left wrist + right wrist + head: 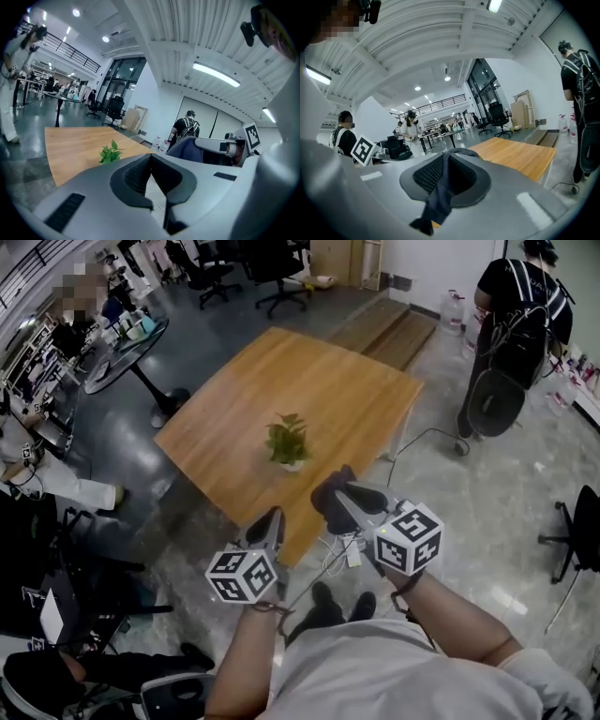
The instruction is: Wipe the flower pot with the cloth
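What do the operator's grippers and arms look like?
Left gripper and right gripper: grey moulded bodies, dark ribbed fingers, each carrying a white cube with black square markers. Thin dark straps at both wrists. Arms bare below short light-grey sleeves.

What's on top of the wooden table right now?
Only a small green plant in a white flower pot stands on the table, near its middle. The right gripper with its dark cloth covers part of the near edge.

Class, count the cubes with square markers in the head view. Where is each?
2. The left cube sits on the left gripper; the right cube on the right gripper, which grips the dark cloth.
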### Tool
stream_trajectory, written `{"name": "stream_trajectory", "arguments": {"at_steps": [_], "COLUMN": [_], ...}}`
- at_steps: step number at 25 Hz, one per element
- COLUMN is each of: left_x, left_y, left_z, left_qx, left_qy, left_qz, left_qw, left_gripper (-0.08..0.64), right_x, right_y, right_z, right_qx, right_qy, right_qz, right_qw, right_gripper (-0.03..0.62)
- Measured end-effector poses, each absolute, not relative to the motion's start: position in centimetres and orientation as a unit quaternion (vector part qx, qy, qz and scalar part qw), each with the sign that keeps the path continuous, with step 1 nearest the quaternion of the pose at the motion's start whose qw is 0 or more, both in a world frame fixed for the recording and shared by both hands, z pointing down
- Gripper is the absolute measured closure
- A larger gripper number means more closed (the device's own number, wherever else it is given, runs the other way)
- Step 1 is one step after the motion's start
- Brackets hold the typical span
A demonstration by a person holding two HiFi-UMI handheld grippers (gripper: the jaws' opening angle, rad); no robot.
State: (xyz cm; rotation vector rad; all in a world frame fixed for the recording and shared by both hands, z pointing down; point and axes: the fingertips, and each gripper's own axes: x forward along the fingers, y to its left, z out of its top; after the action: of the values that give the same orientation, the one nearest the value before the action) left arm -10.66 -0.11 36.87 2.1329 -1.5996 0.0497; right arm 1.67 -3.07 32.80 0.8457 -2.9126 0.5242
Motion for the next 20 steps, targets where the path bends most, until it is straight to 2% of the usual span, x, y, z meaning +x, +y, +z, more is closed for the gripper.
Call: {"name": "stream_trajectory", "arguments": {"at_steps": [10, 20], "left_x": [-15.0, -22.4], "left_y": [-11.0, -20.0], "left_z": [42.3, 48.1], "left_qx": [0.775, 0.777], "left_qy": [-0.564, -0.532], "left_qz": [0.034, 0.063], "left_qw": [0.283, 0.331], "left_gripper": [0.554, 0.552], "right_x": [-0.7, -6.0], "right_y": [-13.9, -21.8], "right_z": [36.1, 40.0], "right_qx": [0.298, 0.335], "right_qy": [-0.933, -0.910], "right_qz": [0.192, 0.226], "right_qw": [0.066, 0.094], "right_gripper": [0.549, 0.548]}}
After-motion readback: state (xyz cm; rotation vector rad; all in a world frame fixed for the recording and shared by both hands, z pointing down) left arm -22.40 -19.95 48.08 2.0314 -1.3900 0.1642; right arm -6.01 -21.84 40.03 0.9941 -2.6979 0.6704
